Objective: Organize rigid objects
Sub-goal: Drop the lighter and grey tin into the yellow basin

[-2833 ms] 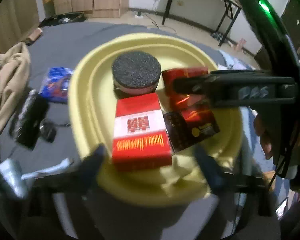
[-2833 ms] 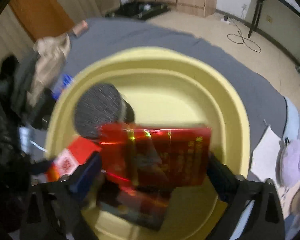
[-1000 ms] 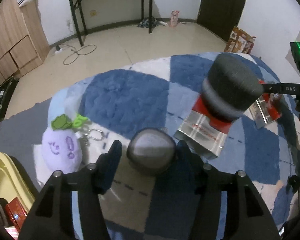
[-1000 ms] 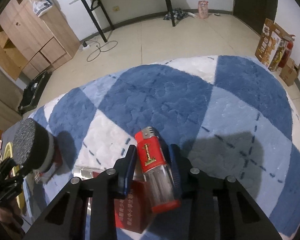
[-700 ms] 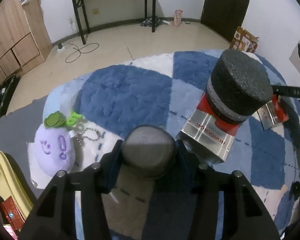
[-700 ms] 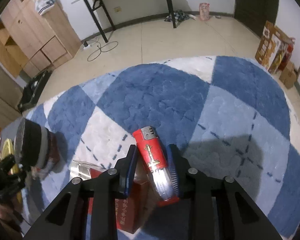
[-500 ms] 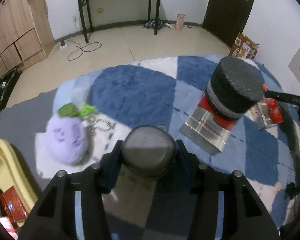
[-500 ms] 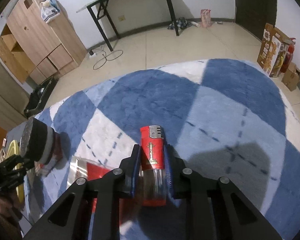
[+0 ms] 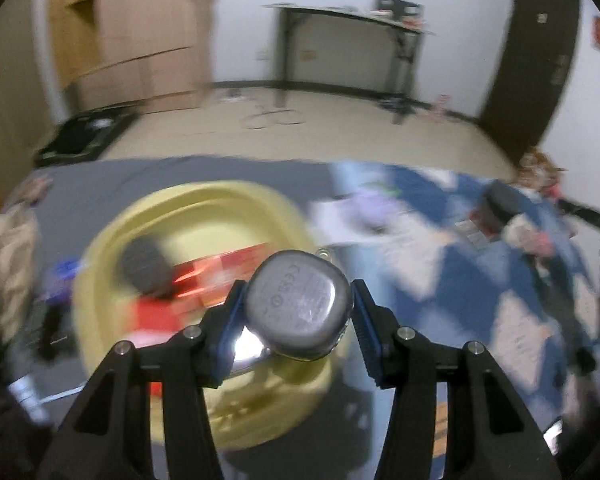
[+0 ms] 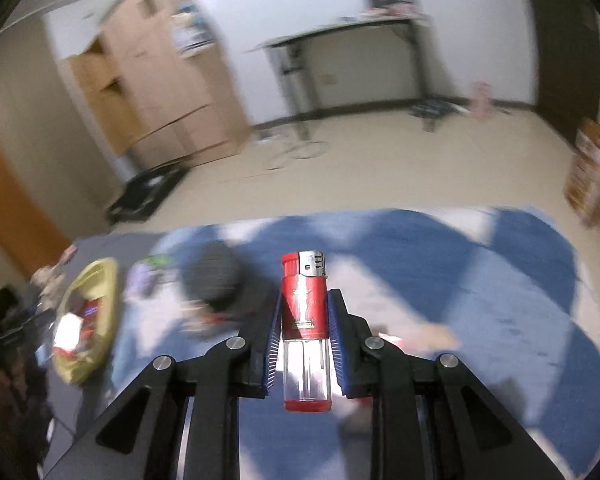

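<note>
My left gripper point(image 9: 298, 314) is shut on a rounded grey case point(image 9: 298, 306) and holds it in the air over the near right rim of the yellow basin point(image 9: 100, 240). Red boxes point(image 9: 220, 270) and a black foam puck point(image 9: 144, 266) lie in that basin. My right gripper point(image 10: 304, 320) is shut on a red lighter point(image 10: 304, 300) with a clear lower half, lifted above the blue and white blanket point(image 10: 480, 280). The basin point(image 10: 96, 312) shows small at the left of the right wrist view. Both views are blurred.
A black foam cylinder point(image 10: 216, 276) stands on a red and silver box on the blanket. A purple plush toy point(image 9: 370, 204) lies between it and the basin. Beige cloth and dark items point(image 9: 8, 248) lie left of the basin. A wooden cabinet point(image 10: 160, 64) and black desk point(image 10: 340, 40) stand behind.
Both grippers closed on their objects and lifted them. My left gripper swung left with the grey case, from the blanket to over the basin. My right gripper rose with the lighter.
</note>
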